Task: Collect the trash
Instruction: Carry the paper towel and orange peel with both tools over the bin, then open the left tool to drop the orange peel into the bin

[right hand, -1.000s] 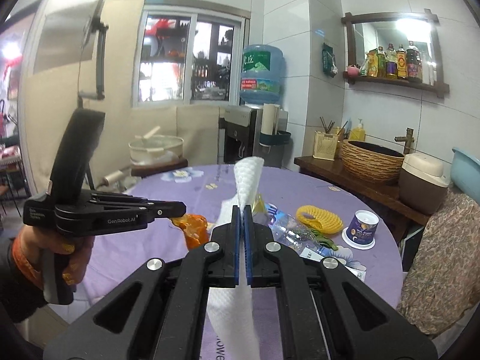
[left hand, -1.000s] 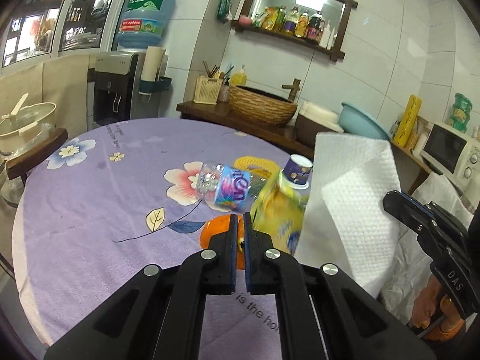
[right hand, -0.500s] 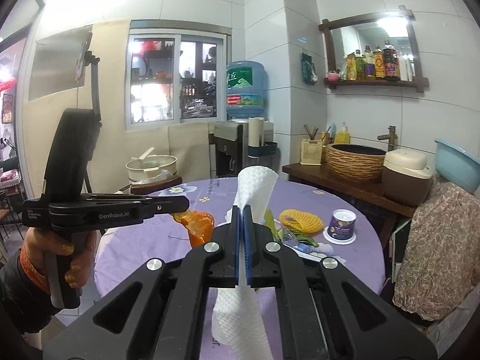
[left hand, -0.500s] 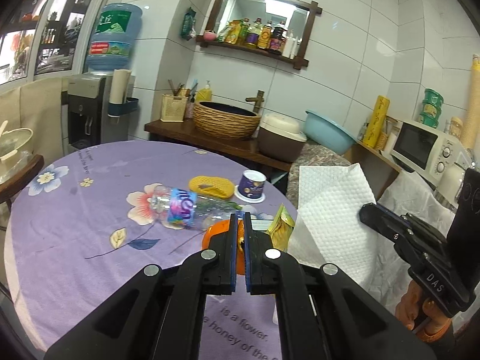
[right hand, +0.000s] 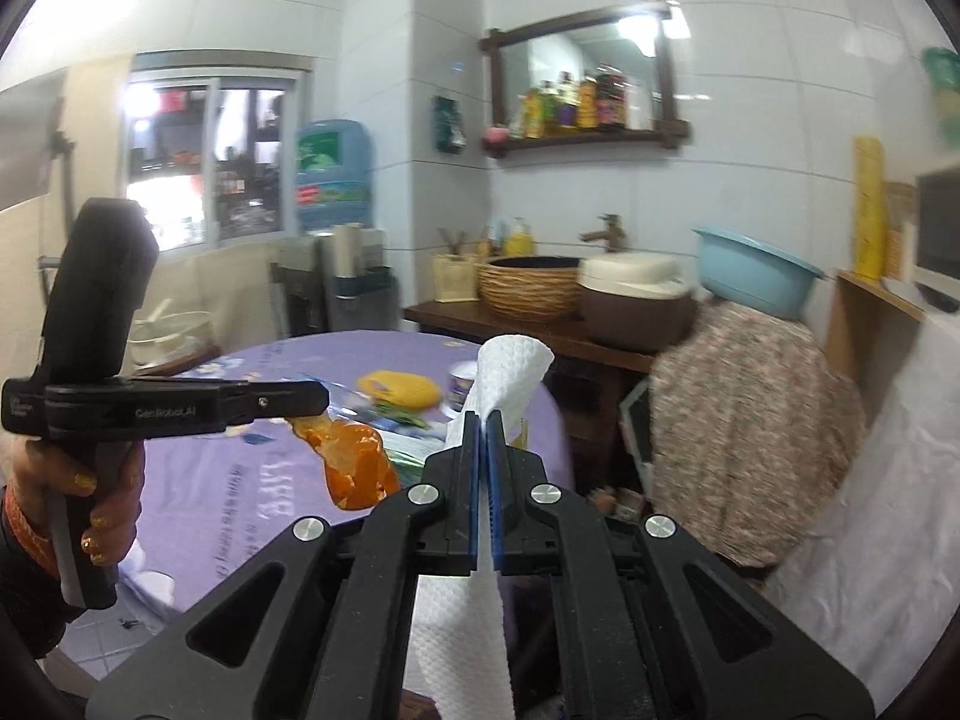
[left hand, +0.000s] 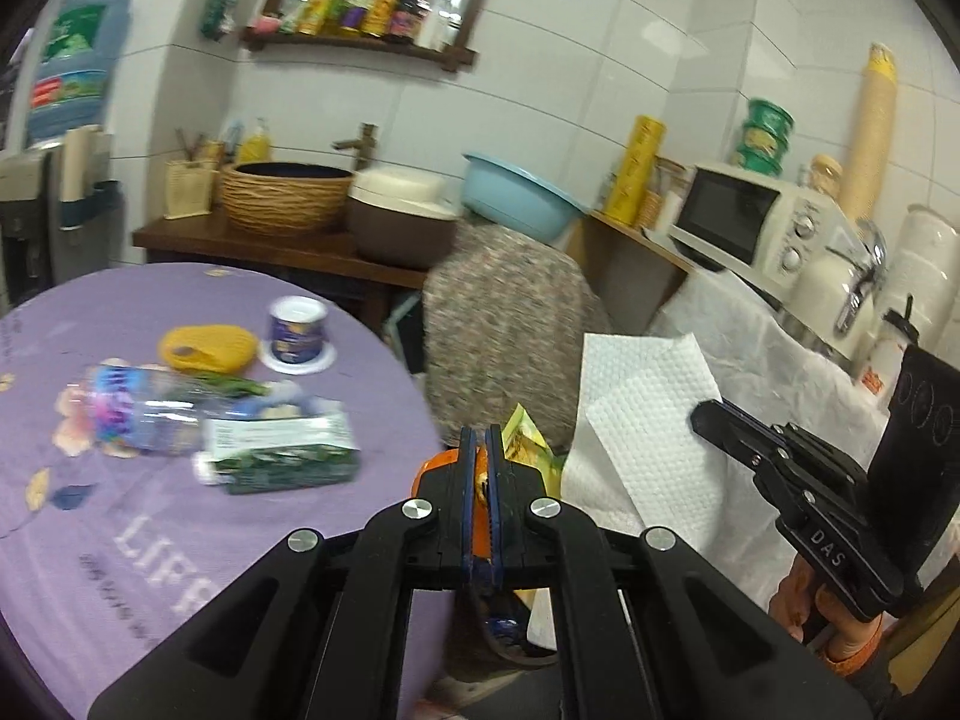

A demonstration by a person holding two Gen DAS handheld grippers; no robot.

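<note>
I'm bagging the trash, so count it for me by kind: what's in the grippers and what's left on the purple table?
Orange peel, in left gripper: 1
White paper towel, in right gripper: 1
Clear plastic bottle: 1
Green-and-white wrapper: 1
Yellow foam net: 1
Small blue cup: 1
Total: 6

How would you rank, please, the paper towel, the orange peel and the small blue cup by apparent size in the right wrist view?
1. paper towel, though it is nearest the camera.
2. orange peel.
3. small blue cup, far off and partly hidden, so unsure.
</note>
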